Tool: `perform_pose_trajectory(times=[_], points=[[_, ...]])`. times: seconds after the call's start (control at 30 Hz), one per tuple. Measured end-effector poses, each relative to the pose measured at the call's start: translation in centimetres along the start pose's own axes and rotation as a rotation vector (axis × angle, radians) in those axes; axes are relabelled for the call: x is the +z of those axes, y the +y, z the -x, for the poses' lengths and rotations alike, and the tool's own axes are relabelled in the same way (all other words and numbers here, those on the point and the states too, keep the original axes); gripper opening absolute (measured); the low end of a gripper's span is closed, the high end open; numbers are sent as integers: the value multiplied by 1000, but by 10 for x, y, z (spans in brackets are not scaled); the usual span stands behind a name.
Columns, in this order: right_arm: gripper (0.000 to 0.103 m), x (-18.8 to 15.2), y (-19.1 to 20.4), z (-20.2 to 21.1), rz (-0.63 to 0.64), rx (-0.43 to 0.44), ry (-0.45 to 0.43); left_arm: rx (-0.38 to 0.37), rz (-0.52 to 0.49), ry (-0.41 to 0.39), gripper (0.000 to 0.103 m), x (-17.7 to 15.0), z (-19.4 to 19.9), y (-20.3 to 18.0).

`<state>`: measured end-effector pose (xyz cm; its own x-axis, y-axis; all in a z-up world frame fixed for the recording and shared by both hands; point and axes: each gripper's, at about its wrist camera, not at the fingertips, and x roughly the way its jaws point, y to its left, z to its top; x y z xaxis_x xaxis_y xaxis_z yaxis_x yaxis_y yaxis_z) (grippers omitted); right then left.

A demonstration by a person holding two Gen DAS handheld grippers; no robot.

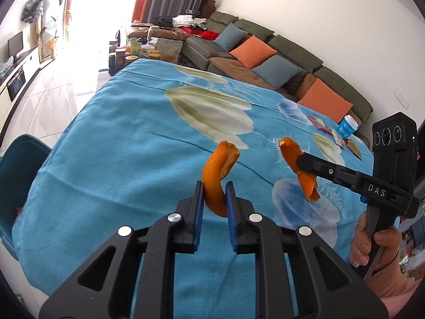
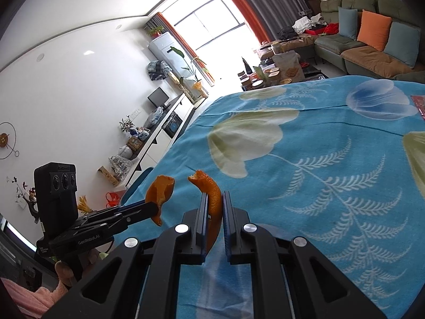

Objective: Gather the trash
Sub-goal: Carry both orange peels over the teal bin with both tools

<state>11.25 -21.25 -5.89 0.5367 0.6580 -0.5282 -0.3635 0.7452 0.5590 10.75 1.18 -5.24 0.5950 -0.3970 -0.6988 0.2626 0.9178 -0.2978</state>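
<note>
My left gripper (image 1: pixel 214 186) is shut on a curled orange peel (image 1: pixel 216 175) and holds it above the blue flowered tablecloth (image 1: pixel 119 133). My right gripper (image 2: pixel 214 196) is shut on a second orange peel (image 2: pixel 212 196), also held above the cloth. In the left wrist view the right gripper (image 1: pixel 300 160) comes in from the right with its peel (image 1: pixel 292 151). In the right wrist view the left gripper (image 2: pixel 155 207) comes in from the left with its peel (image 2: pixel 160 188). The two peels hang close together, apart.
A teal bin (image 1: pixel 16 164) stands off the table's left edge. Snack wrappers (image 1: pixel 318 123) and a blue paper cup (image 1: pixel 348 127) lie at the table's far right. A sofa (image 1: pixel 265 53) runs behind the table. A cluttered side table (image 1: pixel 143 45) stands beyond.
</note>
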Motion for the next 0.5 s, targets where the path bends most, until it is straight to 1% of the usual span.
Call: perform_pose_trajectory(times=[0.2, 0.5], points=[[9, -3, 16, -8, 14, 28, 9, 15, 25, -6, 17, -8, 9, 11], [9, -6, 30, -20, 27, 56, 25, 38, 60, -27, 17, -17, 24, 28]])
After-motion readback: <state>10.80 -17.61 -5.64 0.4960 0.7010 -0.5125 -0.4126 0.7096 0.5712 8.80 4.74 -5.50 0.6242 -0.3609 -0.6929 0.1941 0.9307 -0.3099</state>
